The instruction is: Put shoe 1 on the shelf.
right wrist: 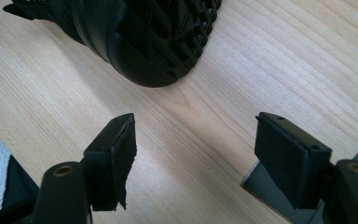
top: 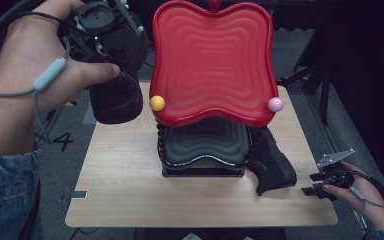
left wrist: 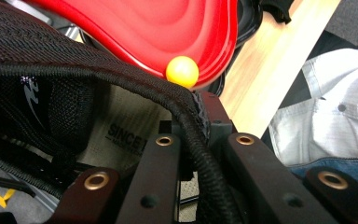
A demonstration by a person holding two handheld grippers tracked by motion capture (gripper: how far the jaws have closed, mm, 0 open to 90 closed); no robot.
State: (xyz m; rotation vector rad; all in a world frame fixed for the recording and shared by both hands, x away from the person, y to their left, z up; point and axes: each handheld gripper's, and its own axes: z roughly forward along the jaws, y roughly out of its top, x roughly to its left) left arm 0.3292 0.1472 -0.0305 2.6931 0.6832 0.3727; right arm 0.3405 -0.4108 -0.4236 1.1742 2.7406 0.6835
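Our left gripper [top: 111,60] is clamped on the collar rim of a black shoe [top: 116,97]; in the left gripper view the jaws pinch the corded collar edge [left wrist: 200,154], insole print visible inside. We hold that shoe up in the air, off the table's left edge, just beside the red apple-shaped tray [top: 212,60] with its yellow ball [top: 157,103] near the shoe's toe. Pink ball [top: 275,104] sits at the tray's other lower corner. Under the red tray, a black tray [top: 205,145] stacked on the wooden table [top: 125,190].

Our right gripper [top: 316,183] is released, jaws spread wide with nothing between them, low over the table's right front edge. The second black shoe [top: 272,167] lies on the table near it, against the black tray's right side.
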